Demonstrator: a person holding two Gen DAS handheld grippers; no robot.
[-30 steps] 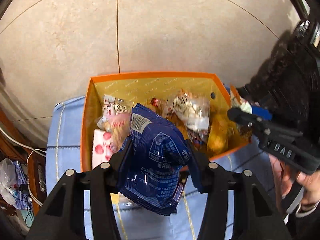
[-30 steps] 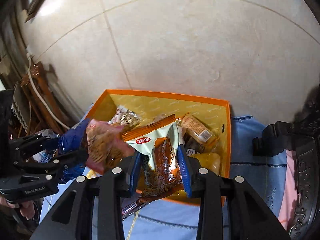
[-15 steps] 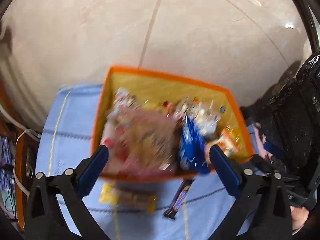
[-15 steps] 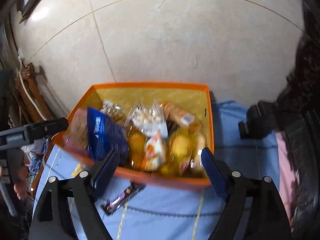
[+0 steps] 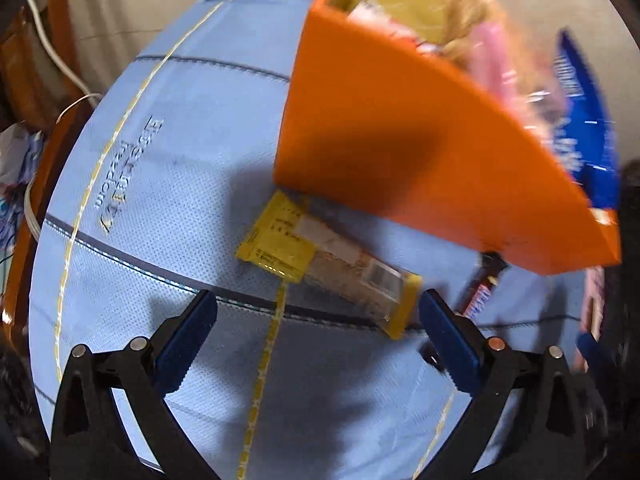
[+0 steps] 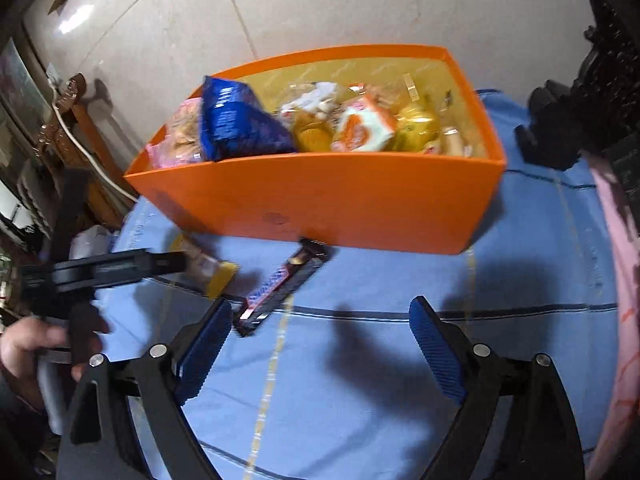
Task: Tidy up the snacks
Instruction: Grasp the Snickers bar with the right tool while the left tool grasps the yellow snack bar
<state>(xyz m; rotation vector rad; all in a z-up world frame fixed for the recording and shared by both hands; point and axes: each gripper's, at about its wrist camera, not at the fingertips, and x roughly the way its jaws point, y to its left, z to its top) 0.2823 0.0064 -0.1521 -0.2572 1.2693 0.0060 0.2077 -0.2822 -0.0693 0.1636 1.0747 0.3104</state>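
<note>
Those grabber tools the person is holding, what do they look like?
Each is a black plastic frame with silver rivets, forking into two arms tipped with ribbed blue pads. The left gripper and right gripper look alike. No cables or sleeves show.

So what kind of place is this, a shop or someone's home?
Most likely a home, not a shop: a blue cloth covers the surface, one orange box holds mixed snacks, and carved wooden furniture with a loose white cable stands beside a tiled floor.
</note>
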